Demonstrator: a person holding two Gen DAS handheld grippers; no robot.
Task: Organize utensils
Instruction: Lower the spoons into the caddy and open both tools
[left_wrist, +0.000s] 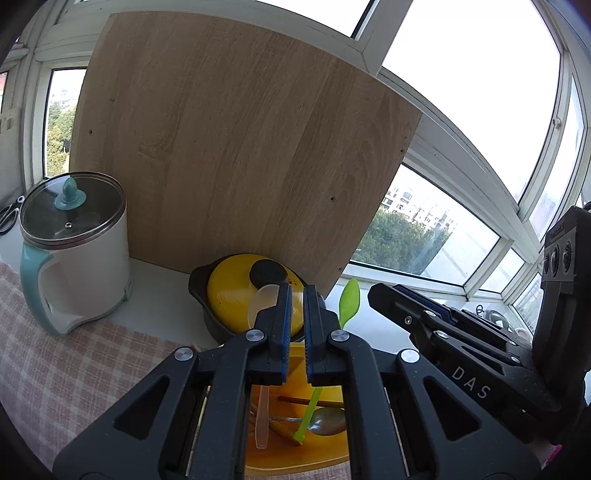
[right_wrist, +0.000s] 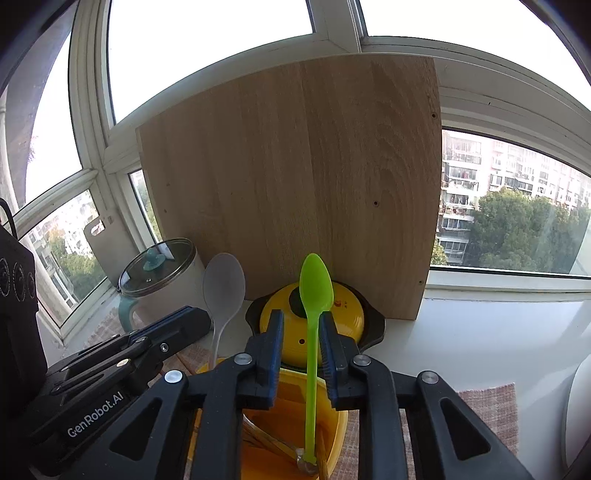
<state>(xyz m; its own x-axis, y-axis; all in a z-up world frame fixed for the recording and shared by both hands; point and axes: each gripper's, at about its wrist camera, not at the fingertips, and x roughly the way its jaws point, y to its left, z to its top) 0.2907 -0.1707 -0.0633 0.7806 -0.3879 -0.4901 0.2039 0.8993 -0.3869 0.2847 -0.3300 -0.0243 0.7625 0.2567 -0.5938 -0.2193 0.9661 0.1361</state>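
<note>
Two spoons stand in the yellow holder (right_wrist: 334, 439) below my grippers: the green spoon (right_wrist: 314, 295) rises upright between the fingers of my right gripper (right_wrist: 301, 325), handle foot down in the holder among other utensils, and those jaws sit spread with gaps on either side of the handle. My left gripper (left_wrist: 297, 306) is pressed nearly together, the translucent white spoon (left_wrist: 263, 299) just beside its left finger, and I cannot tell whether it is pinched.
</note>
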